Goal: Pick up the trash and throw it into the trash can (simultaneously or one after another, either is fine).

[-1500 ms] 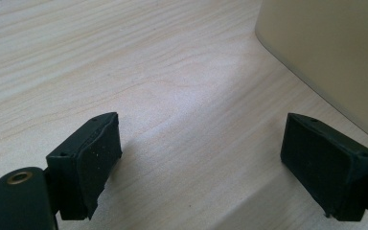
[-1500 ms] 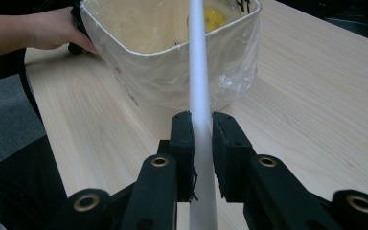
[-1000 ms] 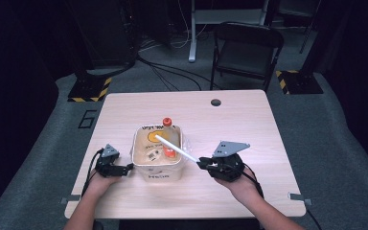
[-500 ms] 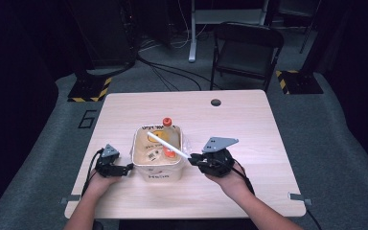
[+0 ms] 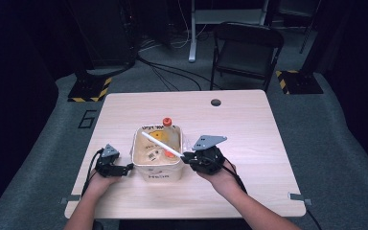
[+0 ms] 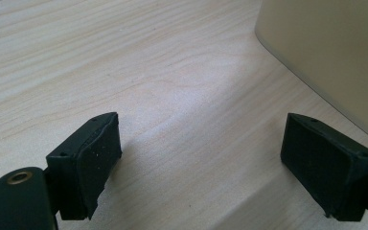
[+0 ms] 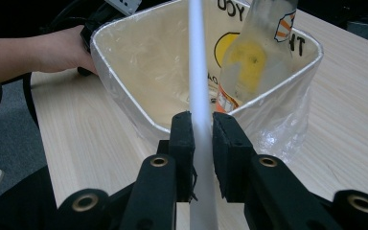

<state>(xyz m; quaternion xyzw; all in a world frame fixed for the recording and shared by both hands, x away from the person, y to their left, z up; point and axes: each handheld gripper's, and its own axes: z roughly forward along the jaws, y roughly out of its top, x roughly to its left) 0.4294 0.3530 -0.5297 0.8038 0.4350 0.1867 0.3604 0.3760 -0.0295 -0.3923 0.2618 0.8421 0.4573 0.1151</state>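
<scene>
Left edge of the pale wood-grain tabletop (image 5: 249,124): the left gripper (image 5: 124,168) rests low on the surface, held by the person's left hand (image 5: 97,181). In the left gripper view its jaws stand wide apart with bare wood between them, nothing held. The cream wall of the container rises just beyond the right-hand jaw.

Centre: a cream, square, soft-sided tub with a clear plastic liner (image 5: 156,170) sits on the tabletop, near the person's side. Black lettering and a yellow print show on its inner wall (image 7: 230,45). Inside it lies a clear plastic bottle with an orange cap (image 5: 166,121), tilted, cap end over the far rim; in the right gripper view the bottle body (image 7: 251,57) leans against the tub's right-hand wall, orange label band low down.

Right of the tub: the right gripper (image 5: 186,156) in the person's right hand (image 5: 220,175), jaws just beside the tub's rim. They are clamped on a long thin white rod (image 5: 162,145). The rod slants from the jaws up and across the tub's open mouth toward its far-left corner. In the right gripper view the rod (image 7: 197,72) runs straight up between the pads.
</scene>
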